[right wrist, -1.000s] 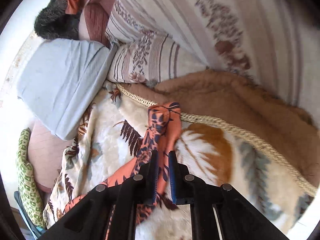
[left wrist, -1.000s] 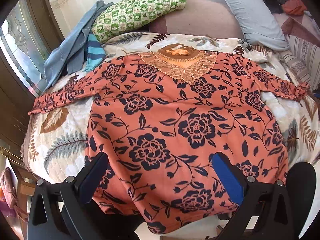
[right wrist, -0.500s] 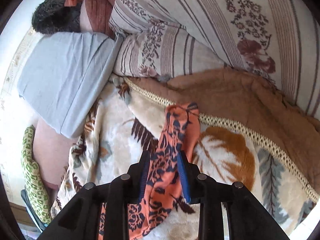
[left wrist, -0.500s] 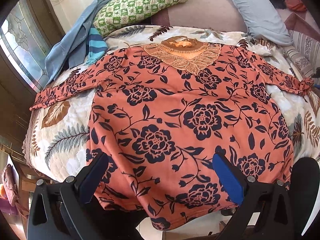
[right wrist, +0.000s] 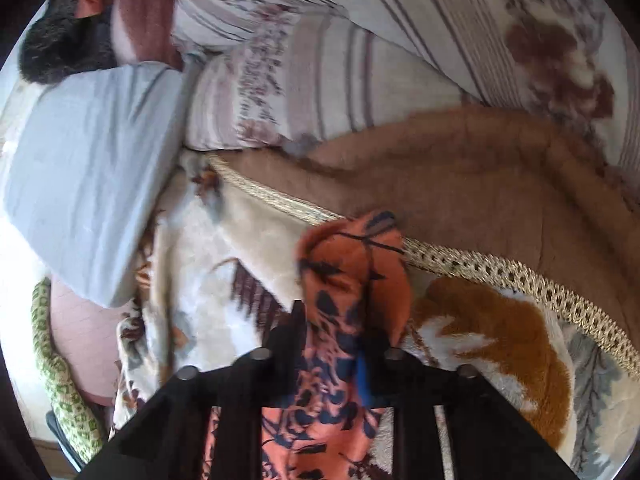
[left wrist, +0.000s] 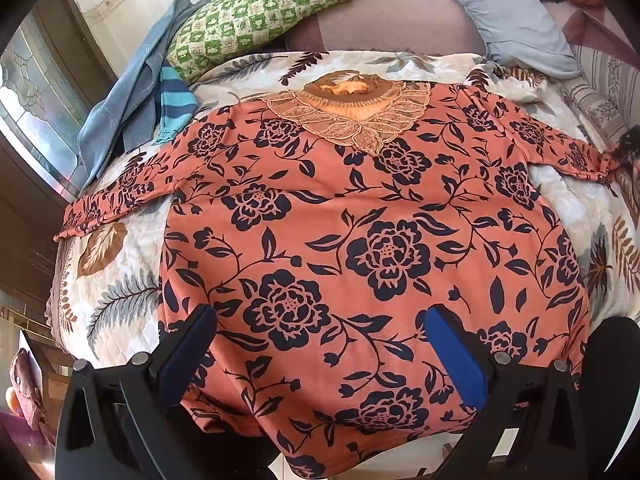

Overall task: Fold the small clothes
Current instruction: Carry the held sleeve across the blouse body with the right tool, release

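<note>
An orange blouse with dark blue flowers (left wrist: 360, 240) lies spread flat on the bed, its lace collar (left wrist: 352, 116) at the far side and both sleeves stretched out. My left gripper (left wrist: 320, 344) is open and empty, held above the blouse's near hem. The right sleeve end (right wrist: 352, 272) lies between the fingers of my right gripper (right wrist: 332, 344). The jaws stand apart around the sleeve, which looks loose between them; this view is blurred.
The bed has a leaf-print quilt (left wrist: 112, 280). A green checked pillow (left wrist: 256, 12), a grey pillow (left wrist: 504, 12) and blue clothes (left wrist: 132, 92) lie at the head. A brown blanket (right wrist: 480, 184) and striped bedding (right wrist: 320, 72) lie beyond the right sleeve.
My right gripper has opened from shut on the sleeve to jaws apart around it. The left gripper has shifted slightly nearer the blouse, staying open.
</note>
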`<state>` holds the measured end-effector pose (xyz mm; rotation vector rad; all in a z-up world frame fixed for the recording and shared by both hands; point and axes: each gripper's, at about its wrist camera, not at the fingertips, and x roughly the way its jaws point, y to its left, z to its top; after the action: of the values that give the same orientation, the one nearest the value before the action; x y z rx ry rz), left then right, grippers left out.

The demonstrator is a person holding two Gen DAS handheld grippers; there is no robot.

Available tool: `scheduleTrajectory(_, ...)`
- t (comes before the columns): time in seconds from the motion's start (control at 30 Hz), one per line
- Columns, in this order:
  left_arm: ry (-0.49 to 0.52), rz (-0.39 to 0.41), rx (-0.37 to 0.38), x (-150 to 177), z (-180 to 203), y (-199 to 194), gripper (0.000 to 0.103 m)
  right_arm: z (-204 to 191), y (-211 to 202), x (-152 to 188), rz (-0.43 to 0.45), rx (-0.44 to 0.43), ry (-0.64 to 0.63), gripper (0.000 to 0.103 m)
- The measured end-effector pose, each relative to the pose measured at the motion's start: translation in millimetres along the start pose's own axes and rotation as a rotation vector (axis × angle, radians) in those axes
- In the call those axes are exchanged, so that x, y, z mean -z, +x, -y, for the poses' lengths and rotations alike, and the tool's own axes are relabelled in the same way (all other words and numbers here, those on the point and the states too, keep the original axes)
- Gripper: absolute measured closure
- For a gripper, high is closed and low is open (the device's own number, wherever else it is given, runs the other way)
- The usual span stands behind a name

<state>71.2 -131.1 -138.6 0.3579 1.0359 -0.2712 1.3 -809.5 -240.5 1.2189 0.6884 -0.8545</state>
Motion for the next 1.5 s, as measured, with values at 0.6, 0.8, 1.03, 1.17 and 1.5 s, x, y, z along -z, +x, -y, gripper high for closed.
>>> scheduleTrajectory(0.6, -0.128, 0.024, 0.078, 19, -58, 2, 0.000, -179, -43, 149, -0.383, -0.910, -0.132, 0.095)
scheduleTrajectory(0.8, -0.217, 0.017, 0.057, 28, -100, 9, 0.000, -290, -11, 297, -0.581, -0.918, -0.309, 0.094)
scheduleTrajectory(1.03, -0.289, -0.006, 0.042, 34, -132, 21, 0.000, -329, 53, 481, -0.819, -0.678, -0.563, 0.057)
scheduleTrajectory(1.17, -0.278, -0.004, 0.031, 30, -134, 22, 0.000, -339, 27, 513, -0.795, -0.750, -0.734, 0.037)
scheduleTrajectory(1.5, -0.279, 0.130, 0.009, -35, -131, 34, 0.000, -285, -35, 375, -0.456, -0.689, -0.804, 0.037)
